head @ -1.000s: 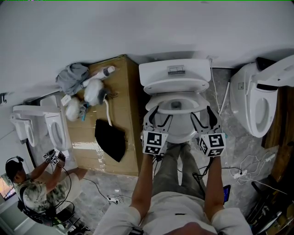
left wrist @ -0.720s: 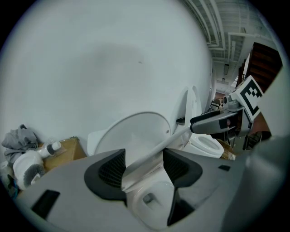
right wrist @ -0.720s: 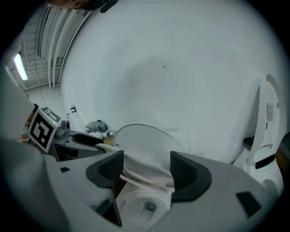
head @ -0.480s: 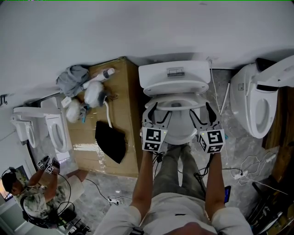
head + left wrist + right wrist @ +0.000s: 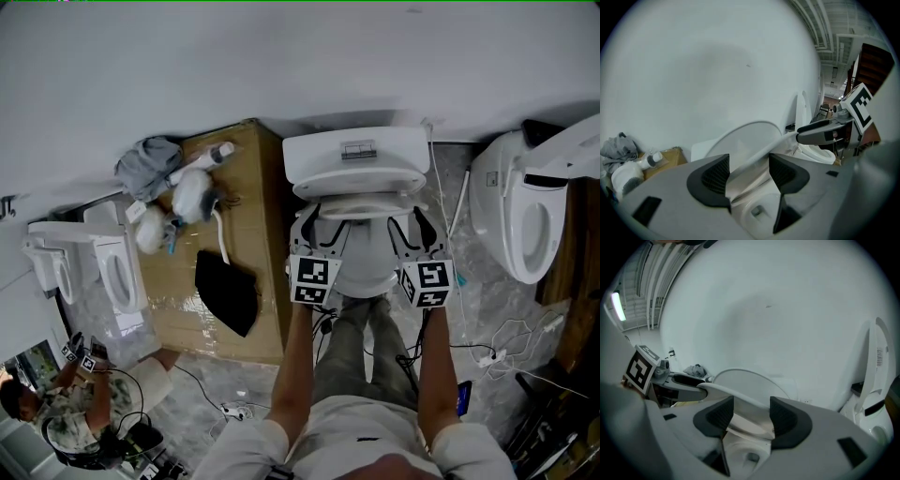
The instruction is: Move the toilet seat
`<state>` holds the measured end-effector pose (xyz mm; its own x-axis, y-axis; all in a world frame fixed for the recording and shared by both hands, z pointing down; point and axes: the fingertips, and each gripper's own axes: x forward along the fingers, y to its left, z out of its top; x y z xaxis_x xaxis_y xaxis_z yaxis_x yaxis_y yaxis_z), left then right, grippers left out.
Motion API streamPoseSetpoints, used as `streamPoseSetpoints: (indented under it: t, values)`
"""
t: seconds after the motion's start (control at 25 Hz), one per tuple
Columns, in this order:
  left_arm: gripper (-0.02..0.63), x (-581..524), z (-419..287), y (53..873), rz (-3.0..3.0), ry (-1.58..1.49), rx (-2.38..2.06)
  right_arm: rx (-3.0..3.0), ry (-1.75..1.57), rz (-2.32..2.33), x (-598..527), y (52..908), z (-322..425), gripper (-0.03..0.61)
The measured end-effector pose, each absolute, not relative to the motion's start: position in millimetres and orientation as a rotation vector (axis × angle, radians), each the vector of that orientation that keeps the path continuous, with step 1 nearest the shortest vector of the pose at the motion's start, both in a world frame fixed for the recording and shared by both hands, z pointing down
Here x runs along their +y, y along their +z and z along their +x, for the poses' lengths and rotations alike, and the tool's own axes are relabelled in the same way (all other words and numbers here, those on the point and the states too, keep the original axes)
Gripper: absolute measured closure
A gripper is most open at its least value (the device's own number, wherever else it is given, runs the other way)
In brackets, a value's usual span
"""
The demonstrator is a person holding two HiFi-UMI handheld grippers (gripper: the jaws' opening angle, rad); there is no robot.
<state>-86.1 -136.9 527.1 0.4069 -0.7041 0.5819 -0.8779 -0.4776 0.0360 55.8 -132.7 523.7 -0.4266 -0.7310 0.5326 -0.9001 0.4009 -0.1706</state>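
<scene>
A white toilet stands against the wall with its lid up against the tank. The toilet seat is lifted partway off the bowl. My left gripper is shut on the seat's left rim, which runs between its pads in the left gripper view. My right gripper has just been closing its jaws, and they now grip the seat's right rim. Each gripper shows in the other's view, holding the far side of the seat.
A cardboard box stands left of the toilet with cloths, a bottle and a black bag on it. A second toilet is at the right and another at the left. Cables lie on the floor. A person crouches lower left.
Both grippers have moved toward the tank and the seat has risen from the bowl. The right jaws have closed onto the seat rim. The person at lower left shifted downward.
</scene>
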Motion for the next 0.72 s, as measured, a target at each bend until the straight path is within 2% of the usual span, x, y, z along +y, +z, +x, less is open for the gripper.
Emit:
streamPoseSetpoints:
  t: [0.72]
  values:
    - [0.341,-168.5,-89.1,524.6,2.342,0.7,-1.422,-2.276,0.543,1.427,-164.9,523.9,53.9,0.324]
